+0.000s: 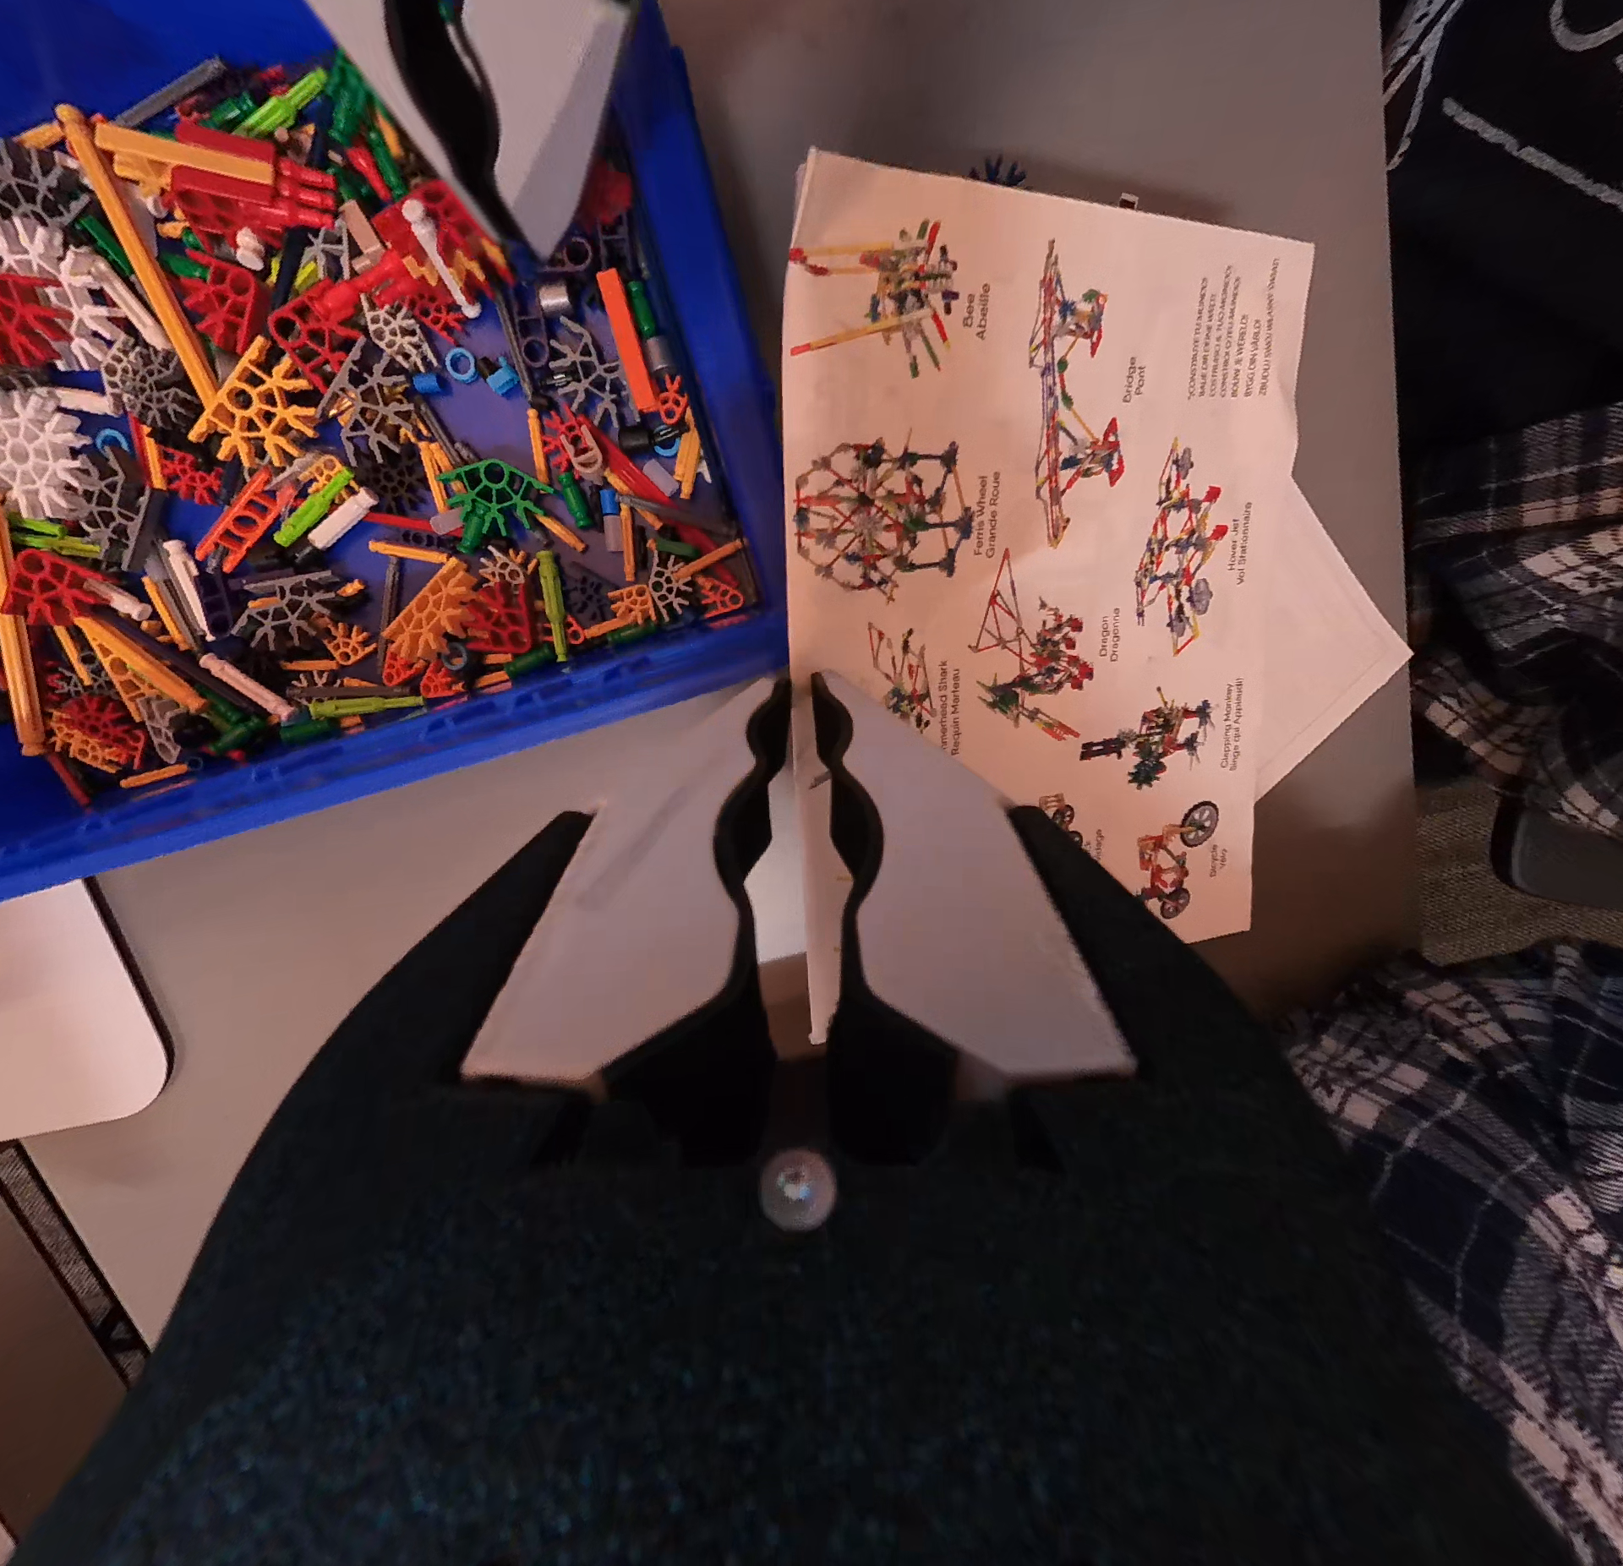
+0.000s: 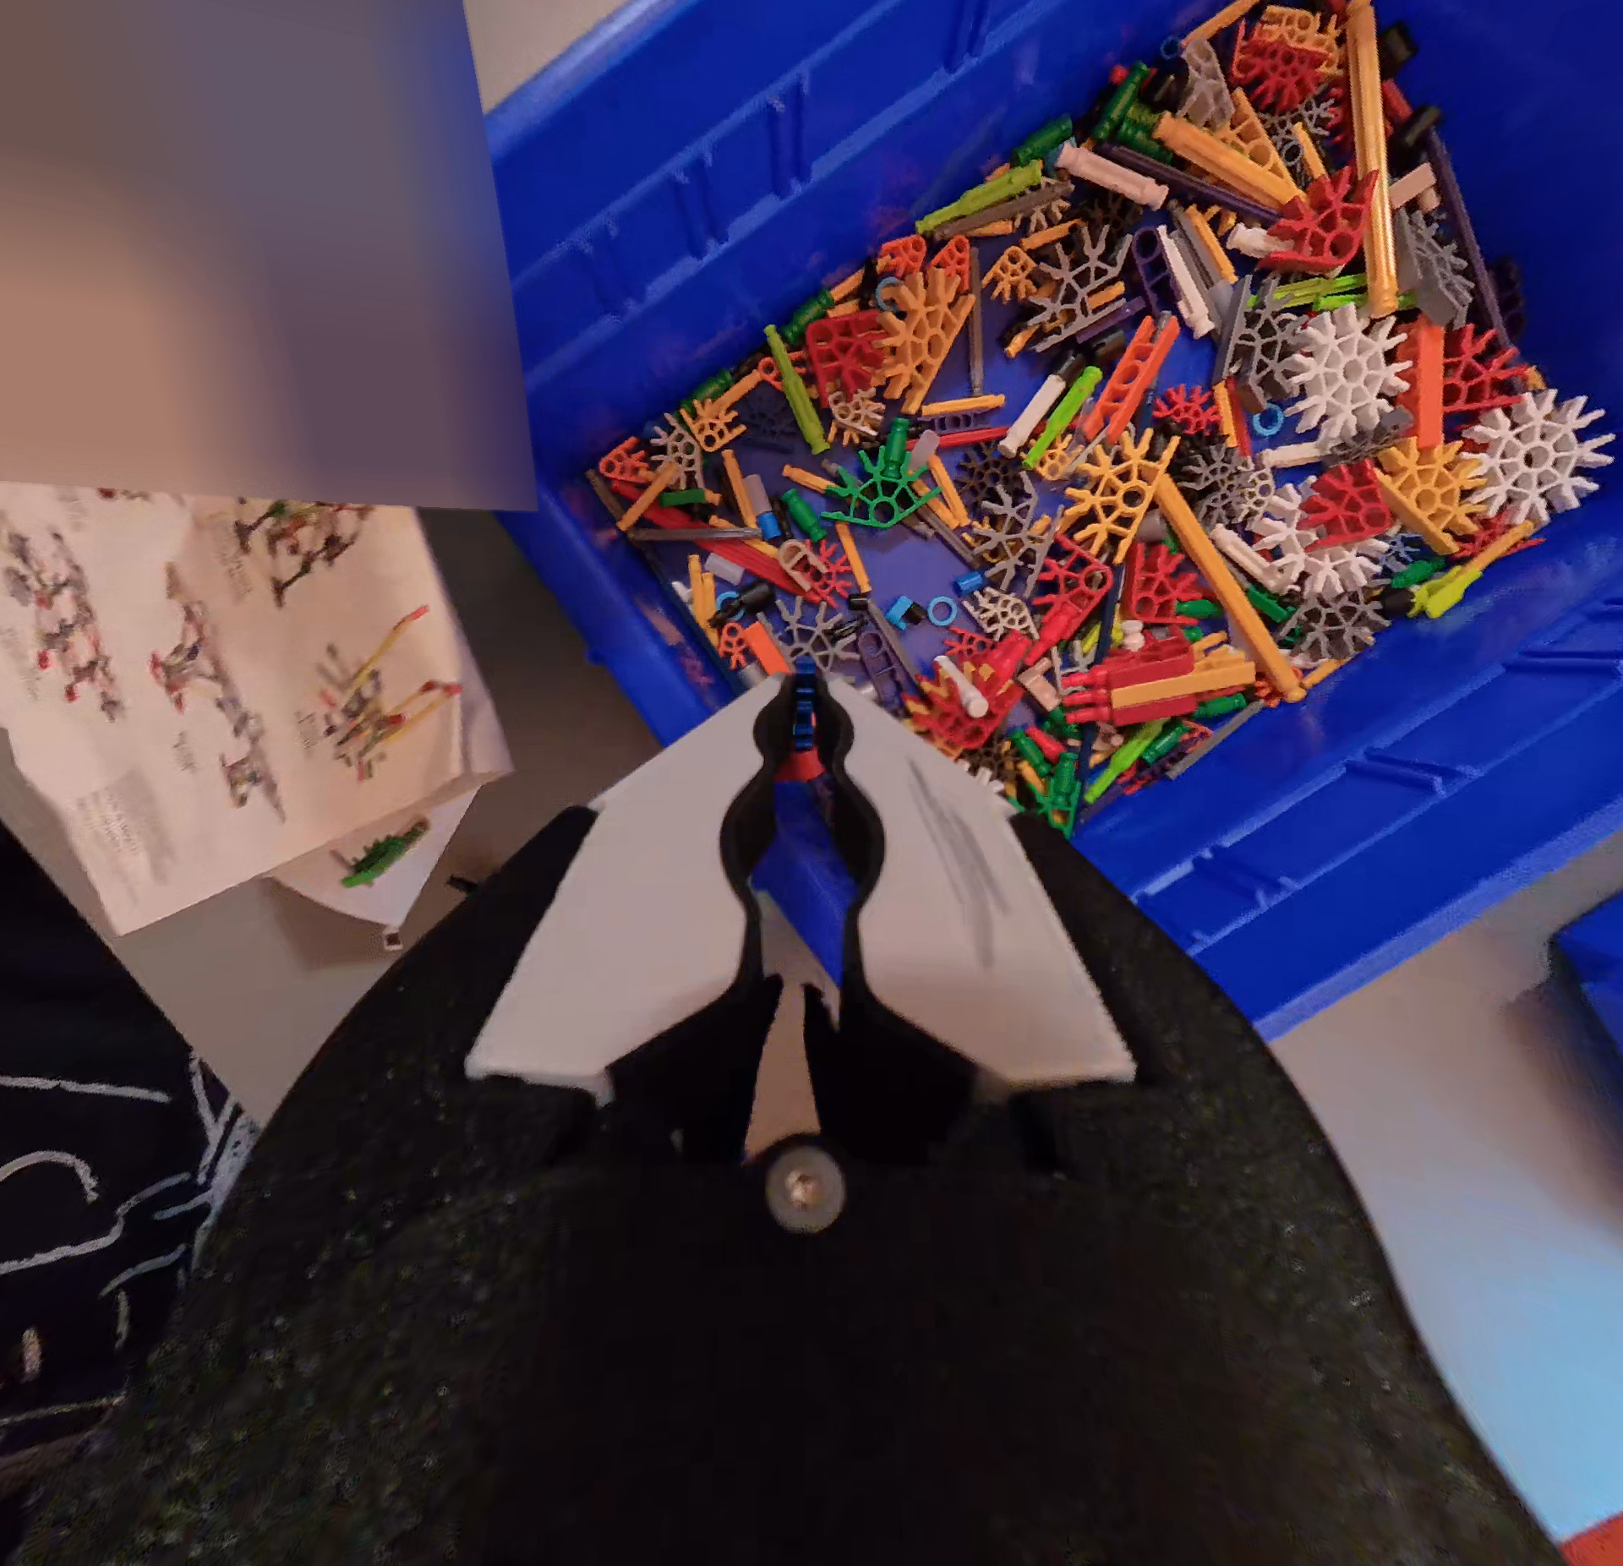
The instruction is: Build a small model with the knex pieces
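My left gripper (image 1: 801, 690) is shut on the left edge of a white instruction sheet (image 1: 1054, 470) printed with pictures of models. The sheet lies on the grey table (image 1: 351, 997), beside a blue bin (image 1: 395, 777) full of coloured rods and connectors (image 1: 307, 470). My right gripper (image 2: 804, 690) is shut on a small blue connector piece (image 2: 803, 712) and holds it over the near corner of the blue bin (image 2: 1317, 892). It also shows in the left wrist view (image 1: 544, 163), above the bin. The instruction sheet (image 2: 220, 690) lies to its left.
A second sheet (image 1: 1317, 646) lies under the first. A small green piece (image 2: 382, 856) rests on the paper's corner. A white object (image 1: 70, 997) sits at the table's left edge. Plaid cloth (image 1: 1511, 1173) lies off the table's right edge. Another blue container (image 2: 1590, 979) shows at the right. Some 12 cm of space lies between my two pairs of fingers.
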